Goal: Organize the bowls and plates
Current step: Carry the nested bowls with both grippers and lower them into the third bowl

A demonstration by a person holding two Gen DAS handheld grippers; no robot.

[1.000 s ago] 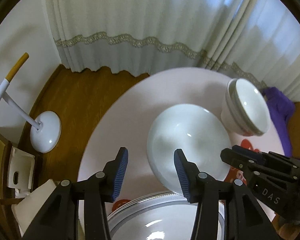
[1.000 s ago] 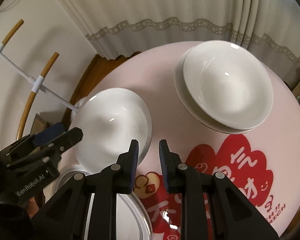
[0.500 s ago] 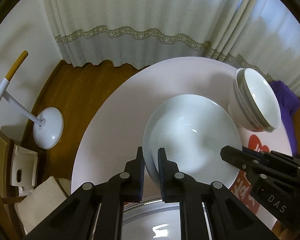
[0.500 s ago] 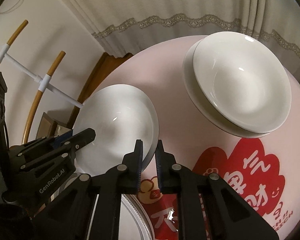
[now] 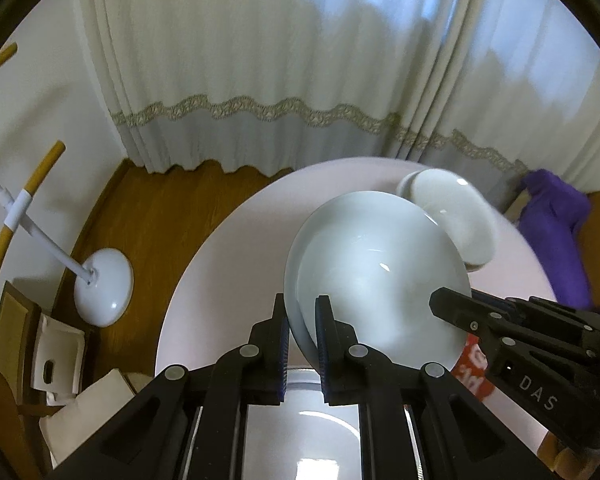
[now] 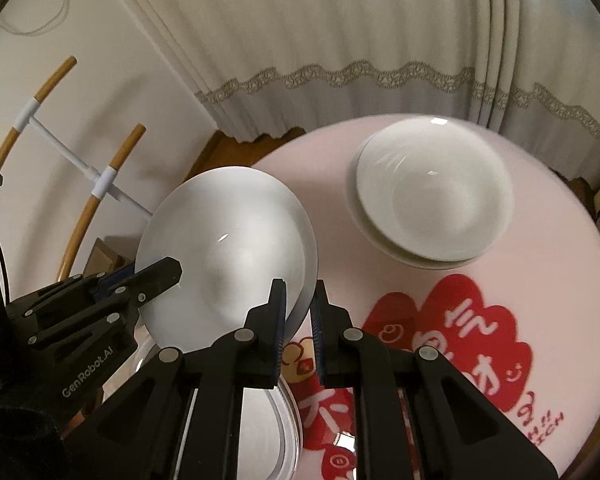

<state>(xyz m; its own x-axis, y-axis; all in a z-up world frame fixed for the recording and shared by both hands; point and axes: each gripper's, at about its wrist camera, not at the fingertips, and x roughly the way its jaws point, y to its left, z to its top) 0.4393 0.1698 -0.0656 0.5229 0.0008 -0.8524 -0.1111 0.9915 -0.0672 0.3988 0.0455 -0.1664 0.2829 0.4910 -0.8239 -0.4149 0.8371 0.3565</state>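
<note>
Jaws of both grippers are pinching the same white bowl (image 5: 376, 280), narrow on its rim. I'm holding the left gripper (image 5: 302, 320) on the near-left edge of the rim, one pad inside the bowl and one outside. I'm holding the right gripper (image 6: 298, 308) on the opposite edge, same way, rim running between its pads. In the left view the right gripper is reaching in from the right of my jaws; in the right view the left gripper is reaching in from the left.

Bowl is sitting tilted, and I'm judging it is lifted off the pink bench (image 6: 540, 248), though contact underneath is hidden. Ahead and to the right of the right jaws a stack of white bowls (image 6: 432, 196) is resting on the bench, well apart from the held bowl. Just below both jaws a silver-rimmed plate (image 5: 300, 432) is lying, partly hidden by the fingers.

Handling call: glazed ceramic, stiff, fairly heavy, slick and breakable. Rim is the only place thin enough for these jaws, so gripping at two opposite rim points is making sense. Risk I'm watching: glaze sliding out of the pads if the tilt grows, or chipping on the stack when nesting it.
</note>
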